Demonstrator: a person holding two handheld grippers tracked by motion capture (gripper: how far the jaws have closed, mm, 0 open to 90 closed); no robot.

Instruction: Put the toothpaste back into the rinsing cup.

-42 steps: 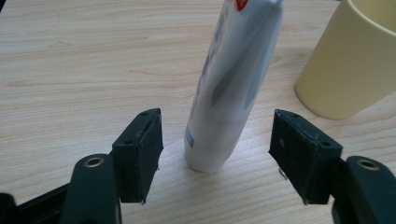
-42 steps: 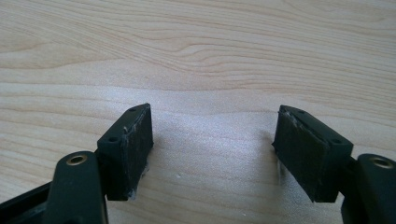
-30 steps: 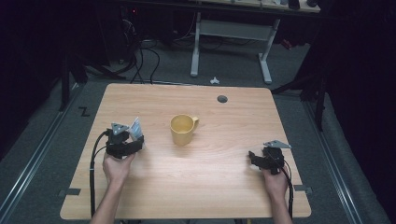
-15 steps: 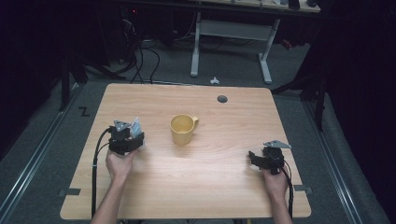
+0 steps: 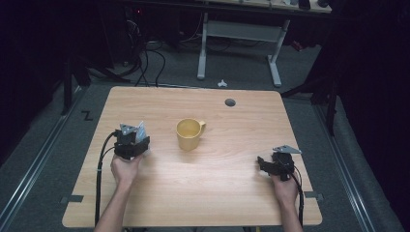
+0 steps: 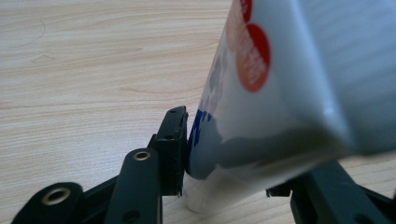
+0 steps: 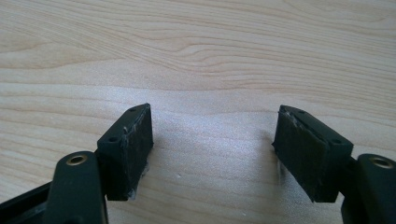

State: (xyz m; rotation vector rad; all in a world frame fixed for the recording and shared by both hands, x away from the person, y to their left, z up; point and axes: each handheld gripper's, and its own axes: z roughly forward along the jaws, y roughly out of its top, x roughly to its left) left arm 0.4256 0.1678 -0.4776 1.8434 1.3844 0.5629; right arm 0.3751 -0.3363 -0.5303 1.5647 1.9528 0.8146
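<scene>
A white carton with red dots and blue print stands tilted at the table's left. My left gripper holds it: the jaws have just been closing, and the left pad presses the carton's side, with the other jaw against its far edge. A yellow mug stands upright at mid-table, its handle to the right, apart from both grippers. My right gripper rests at the table's right near the front. Its jaws stand wide open over bare wood.
A small dark round hole sits near the table's far edge. Beyond it are a white desk frame and cables on the dark floor. A black cable trails from the left gripper.
The left hand has edged slightly away from the person, with the carton still between its jaws. The right hand and the mug have stayed put.
</scene>
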